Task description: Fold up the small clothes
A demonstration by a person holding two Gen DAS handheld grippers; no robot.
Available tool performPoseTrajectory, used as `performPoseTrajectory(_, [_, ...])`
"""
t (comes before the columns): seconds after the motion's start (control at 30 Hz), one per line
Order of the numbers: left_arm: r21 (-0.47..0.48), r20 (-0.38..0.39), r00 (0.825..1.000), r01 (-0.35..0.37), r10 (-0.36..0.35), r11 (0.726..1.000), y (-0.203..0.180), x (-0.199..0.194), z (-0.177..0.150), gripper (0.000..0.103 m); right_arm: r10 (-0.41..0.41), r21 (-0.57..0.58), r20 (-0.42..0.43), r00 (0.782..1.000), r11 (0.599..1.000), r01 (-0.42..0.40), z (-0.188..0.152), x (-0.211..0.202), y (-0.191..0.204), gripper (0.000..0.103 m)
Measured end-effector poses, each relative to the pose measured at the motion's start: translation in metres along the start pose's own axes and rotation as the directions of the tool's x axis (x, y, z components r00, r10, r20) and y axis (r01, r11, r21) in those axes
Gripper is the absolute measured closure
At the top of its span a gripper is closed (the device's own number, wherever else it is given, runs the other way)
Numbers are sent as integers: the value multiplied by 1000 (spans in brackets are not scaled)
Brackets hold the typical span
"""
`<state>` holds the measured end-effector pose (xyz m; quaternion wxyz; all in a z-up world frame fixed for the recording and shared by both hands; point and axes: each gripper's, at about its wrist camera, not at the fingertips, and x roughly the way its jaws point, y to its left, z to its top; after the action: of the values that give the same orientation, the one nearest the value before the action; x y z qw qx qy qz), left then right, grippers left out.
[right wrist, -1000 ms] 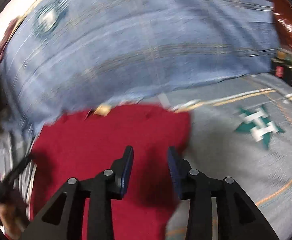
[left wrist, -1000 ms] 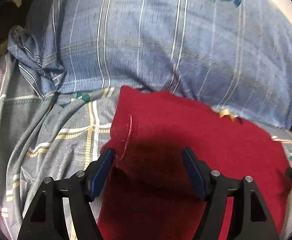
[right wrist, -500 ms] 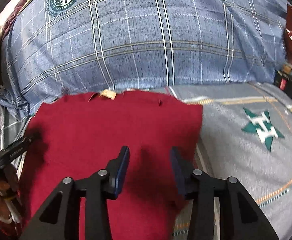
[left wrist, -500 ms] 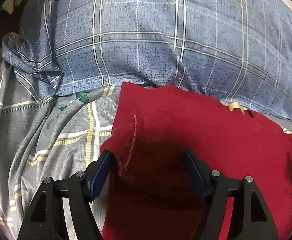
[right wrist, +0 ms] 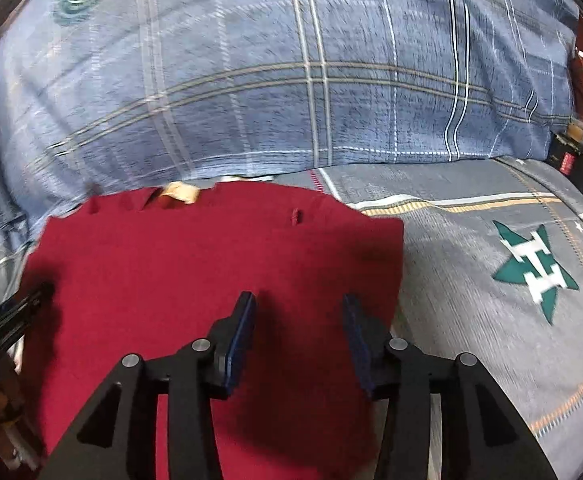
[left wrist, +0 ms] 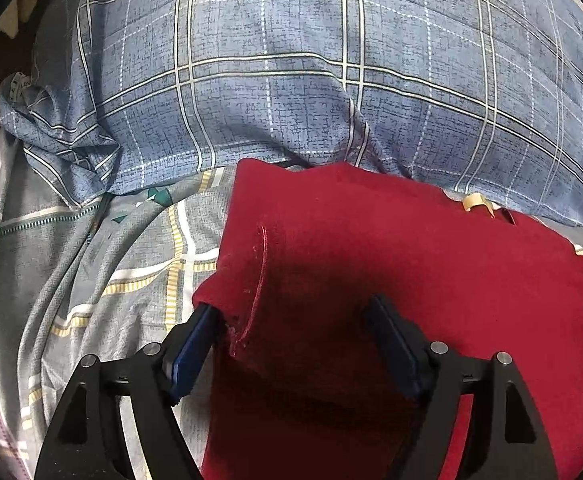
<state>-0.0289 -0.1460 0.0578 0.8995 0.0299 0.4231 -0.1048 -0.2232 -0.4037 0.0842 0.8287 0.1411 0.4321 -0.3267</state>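
Grey bedsheet [right wrist: 491, 360] with yellow and white stripes and a green star. Nearest, left gripper [left wrist: 291, 336] low over the left edge of the red garment [left wrist: 411, 264], jaws wide and opening, red cloth between the pads but not pinched. Right gripper [right wrist: 299, 320] over the garment's right part, jaws partly apart and opening, gripping nothing. Garment spread flat on the sheet, tan label [right wrist: 179, 192] at its far edge. Beyond, touching that edge, blue plaid pillow [left wrist: 331, 80].

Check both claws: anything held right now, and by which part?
Nothing held. Left claw and right claw are both opening over the red garment, pads clear of the cloth.
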Motion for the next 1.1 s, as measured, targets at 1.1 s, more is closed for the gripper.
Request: performPoseTrajectory(1.1, [30,-7,1000,-9,9,1000,45,-159,-114,26,103,31,-92,990,994,-101,-148,-84,8,25])
